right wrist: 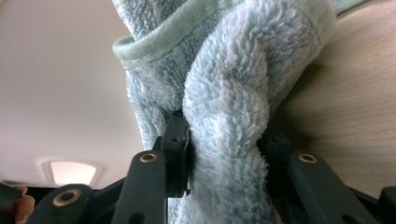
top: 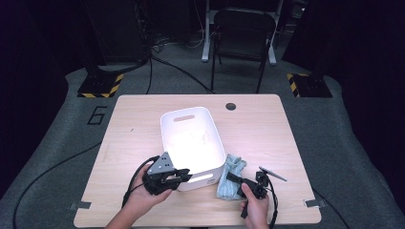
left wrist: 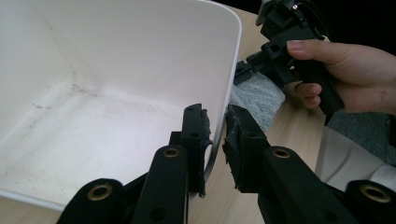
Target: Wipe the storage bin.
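In the high view, the left gripper (top: 184, 175) lies at about seven o'clock on the wooden table (top: 267, 129), its jaws set on the near wall of the white bin (top: 191, 138) at the bin's near-left corner. How tightly they bite cannot be told from here. The left hand (top: 143, 193) comes in from the bottom edge and wraps the gripper's body, with the grey three-cornered plate facing up. The right gripper (top: 232, 178) sits at about five o'clock, its jaws buried in the light blue towel (top: 232, 174), which lies crumpled on the table just beside the bin's near-right corner. The right hand (top: 255, 205) holds it from below, wrist at the table's near edge.

In the left gripper view, the two black jaws straddle the bin's (left wrist: 116, 70) thin rim: one pad is inside the bin, the other outside, and the wall runs between them. The inner pad lies against the wall; the outer one stands a sliver off it. Toward two o'clock, the right hand (left wrist: 345, 79) grips its gripper's handle, with the towel (left wrist: 257, 95) beneath it on the table.

In the right gripper view, the jaws are clamped on a thick fold of the towel (right wrist: 229, 107), which bulges between the pads and rises toward twelve o'clock. The bin's wall (right wrist: 60, 84) stands at nine o'clock, the table (right wrist: 345, 112) at three.
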### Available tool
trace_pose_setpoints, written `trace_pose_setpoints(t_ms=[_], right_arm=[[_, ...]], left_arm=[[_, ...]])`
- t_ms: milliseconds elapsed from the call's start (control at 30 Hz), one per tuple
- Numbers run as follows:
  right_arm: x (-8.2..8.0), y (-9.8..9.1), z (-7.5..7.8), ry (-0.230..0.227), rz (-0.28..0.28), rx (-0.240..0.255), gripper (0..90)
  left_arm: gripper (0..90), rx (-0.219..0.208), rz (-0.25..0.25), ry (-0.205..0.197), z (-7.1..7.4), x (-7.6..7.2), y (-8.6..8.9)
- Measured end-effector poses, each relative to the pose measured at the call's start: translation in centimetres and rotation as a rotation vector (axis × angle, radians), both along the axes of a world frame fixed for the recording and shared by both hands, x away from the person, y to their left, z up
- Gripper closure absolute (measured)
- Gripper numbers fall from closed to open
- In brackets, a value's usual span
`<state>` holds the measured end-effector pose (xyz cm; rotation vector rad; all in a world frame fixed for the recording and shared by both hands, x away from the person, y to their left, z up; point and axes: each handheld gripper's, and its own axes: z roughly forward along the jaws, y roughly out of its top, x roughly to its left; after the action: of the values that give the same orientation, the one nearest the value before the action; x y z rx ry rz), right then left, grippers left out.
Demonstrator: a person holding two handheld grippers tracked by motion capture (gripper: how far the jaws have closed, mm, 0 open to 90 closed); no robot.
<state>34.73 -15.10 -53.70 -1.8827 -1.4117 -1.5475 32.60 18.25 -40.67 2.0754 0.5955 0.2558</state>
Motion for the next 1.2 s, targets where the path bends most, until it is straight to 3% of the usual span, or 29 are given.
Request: trace_pose_setpoints(t_ms=[67,200,500,600,633,767,900,1000,1033,1067,1200], right_arm=[[0.0,0.0,0.0,0.000,0.000,-0.001,62.9],[0.0,0.0,0.0,0.001,-0.003,0.006,62.9],[0.0,0.0,0.0,-0.002,0.001,0.004,62.7],[0.0,0.0,-0.1,-0.022,0.001,-0.009,62.8],[0.0,0.0,0.0,-0.003,-0.001,0.008,62.8],[0.1,0.0,-0.2,-0.029,0.012,-0.001,65.9],[0.2,0.2,-0.2,-0.047,0.010,0.031,68.2],[0.1,0.2,0.1,-0.033,0.018,0.054,68.8],[0.1,0.3,0.1,-0.052,0.010,0.057,68.9],[0.0,0.2,0.2,-0.040,0.016,0.065,68.9],[0.1,0.0,0.7,-0.093,0.019,0.074,69.0]], left_arm=[[79.4,-0.001,0.003,0.010,0.0,0.0,0.0],[83.0,-0.006,0.016,-0.013,-0.1,-0.1,-0.2],[87.4,-0.003,0.022,-0.019,-0.2,-0.3,-0.6],[87.4,0.005,0.021,-0.020,-0.1,-0.3,-0.6],[87.3,0.004,0.022,-0.020,-0.1,-0.3,-0.6],[87.4,0.001,0.036,-0.015,-0.1,-0.5,-0.8],[87.4,0.005,0.029,-0.014,-0.1,-0.5,-0.9],[87.4,-0.003,0.032,-0.010,-0.1,-0.5,-0.9],[87.4,-0.006,0.033,-0.007,-0.2,-0.5,-1.0],[87.3,-0.008,0.033,-0.006,-0.2,-0.5,-1.0],[87.2,-0.011,0.032,-0.009,-0.2,-0.5,-1.0]])
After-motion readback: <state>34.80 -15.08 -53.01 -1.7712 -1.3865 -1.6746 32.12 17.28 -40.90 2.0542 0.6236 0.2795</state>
